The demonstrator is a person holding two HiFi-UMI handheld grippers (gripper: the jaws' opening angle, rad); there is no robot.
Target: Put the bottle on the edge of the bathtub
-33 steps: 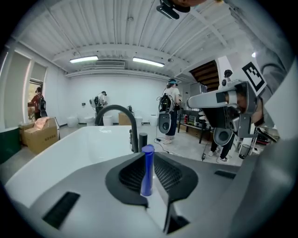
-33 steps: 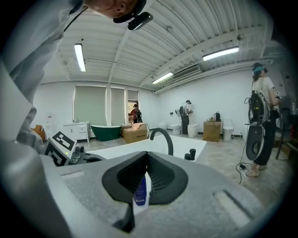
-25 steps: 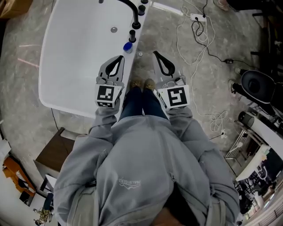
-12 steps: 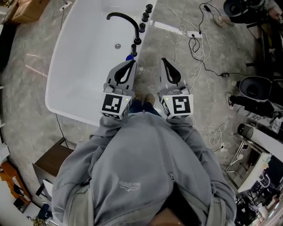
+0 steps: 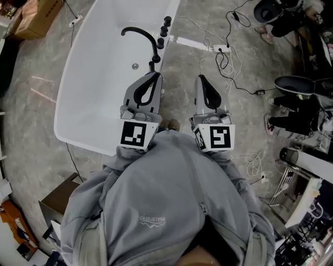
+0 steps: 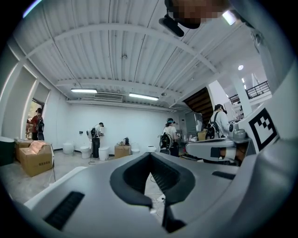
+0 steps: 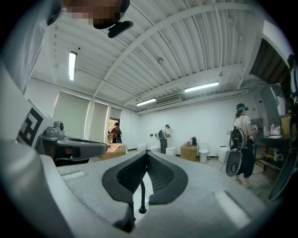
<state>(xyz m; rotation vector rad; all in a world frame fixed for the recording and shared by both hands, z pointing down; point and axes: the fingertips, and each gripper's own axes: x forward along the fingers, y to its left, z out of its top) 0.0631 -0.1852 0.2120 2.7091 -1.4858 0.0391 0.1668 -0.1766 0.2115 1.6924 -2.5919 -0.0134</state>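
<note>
In the head view the white bathtub (image 5: pixel 73 104) lies at the upper left, with a black curved faucet (image 5: pixel 140 34) and black knobs (image 5: pixel 165 23) on its right rim. No bottle shows in any current view; the rim just below the faucet is covered by my left gripper (image 5: pixel 155 76). That gripper is held level over the tub's right edge, shut, with nothing in it (image 6: pixel 150 154). My right gripper (image 5: pixel 201 79) is beside it over the floor, jaws together and empty (image 7: pixel 146 152). Both gripper views look out level across a large white hall.
White cables and a power strip (image 5: pixel 218 49) trail on the stone floor right of the tub. A cardboard box (image 5: pixel 34 15) sits at the top left, a brown cabinet (image 5: pixel 60 200) at the lower left, dark equipment (image 5: pixel 294 85) at the right. People (image 6: pixel 96 139) stand far off.
Both grippers have risen toward the head camera. A small blue-capped bottle that stood on the tub rim below the faucet is now hidden behind the left gripper.
</note>
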